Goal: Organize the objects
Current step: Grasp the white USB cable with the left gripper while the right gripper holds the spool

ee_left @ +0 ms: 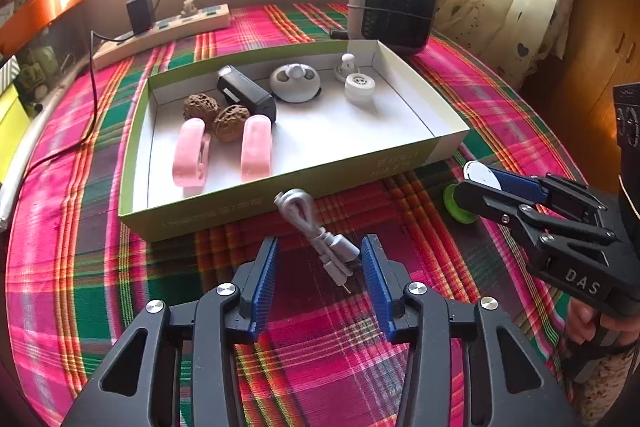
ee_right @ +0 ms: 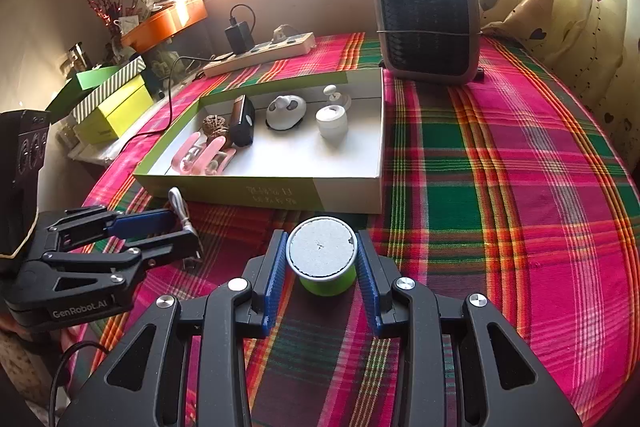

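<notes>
Left wrist, green spool (ee_left: 456,205) half hidden

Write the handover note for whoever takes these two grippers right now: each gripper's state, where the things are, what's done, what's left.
Left gripper: open, jaws astride the coiled white cable on the cloth; no grip yet.
Right gripper: shut on the green tub with a white lid, just in front of the box.
Done: in the box lie two pink clips, two walnuts, a black device and three white items.
Left: box the tub, then grip and box the cable.
</notes>
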### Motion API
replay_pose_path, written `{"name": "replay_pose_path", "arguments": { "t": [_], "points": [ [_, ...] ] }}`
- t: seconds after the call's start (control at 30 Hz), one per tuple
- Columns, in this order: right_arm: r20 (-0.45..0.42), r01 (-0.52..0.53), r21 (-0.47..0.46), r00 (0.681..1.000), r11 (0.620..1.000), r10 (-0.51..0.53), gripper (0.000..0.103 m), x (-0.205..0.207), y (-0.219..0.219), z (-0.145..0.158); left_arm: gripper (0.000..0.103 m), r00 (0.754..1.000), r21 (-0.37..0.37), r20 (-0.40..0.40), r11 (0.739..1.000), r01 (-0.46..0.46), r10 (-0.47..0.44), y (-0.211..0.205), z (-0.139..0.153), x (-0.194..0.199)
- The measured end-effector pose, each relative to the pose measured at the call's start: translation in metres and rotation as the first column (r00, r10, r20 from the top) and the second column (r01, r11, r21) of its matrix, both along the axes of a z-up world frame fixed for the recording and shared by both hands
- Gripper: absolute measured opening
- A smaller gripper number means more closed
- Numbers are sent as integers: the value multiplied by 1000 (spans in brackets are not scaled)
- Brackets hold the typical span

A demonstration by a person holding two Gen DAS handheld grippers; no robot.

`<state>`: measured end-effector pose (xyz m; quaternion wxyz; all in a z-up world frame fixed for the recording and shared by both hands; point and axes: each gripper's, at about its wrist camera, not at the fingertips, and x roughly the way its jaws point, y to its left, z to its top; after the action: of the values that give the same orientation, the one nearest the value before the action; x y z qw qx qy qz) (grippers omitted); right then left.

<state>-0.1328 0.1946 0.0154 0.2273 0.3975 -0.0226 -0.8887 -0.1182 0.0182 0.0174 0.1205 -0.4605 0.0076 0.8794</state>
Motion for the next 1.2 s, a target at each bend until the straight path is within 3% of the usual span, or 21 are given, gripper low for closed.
{"name": "replay_pose_path", "arguments": {
  "t": [0.63,0.7,0.77,1.03,1.07,1.2],
  "points": [
    [9,-11,-4,1000,1000,11,35,0,-1,-2,39,1000,-8,-2,1000,-19,19,6,-8,-3],
    [10,-11,-1,1000,1000,11,35,0,-1,-2,29,1000,-24,-9,999,-23,23,7,-8,-1],
    [10,-10,1,1000,1000,10,35,0,-1,-2,26,1000,-49,-18,999,-17,17,7,-9,0],
    [9,-15,9,1000,1000,15,35,1,-3,-2,22,1000,-51,-21,999,1,-2,6,-8,3],
    [9,-15,8,1000,1000,15,35,1,-3,-2,15,1000,-49,-24,999,3,-4,6,-8,3],
    [8,-15,9,1000,1000,15,35,1,-4,-2,15,1000,-44,-29,999,7,-8,5,-8,5]
  ]
}}
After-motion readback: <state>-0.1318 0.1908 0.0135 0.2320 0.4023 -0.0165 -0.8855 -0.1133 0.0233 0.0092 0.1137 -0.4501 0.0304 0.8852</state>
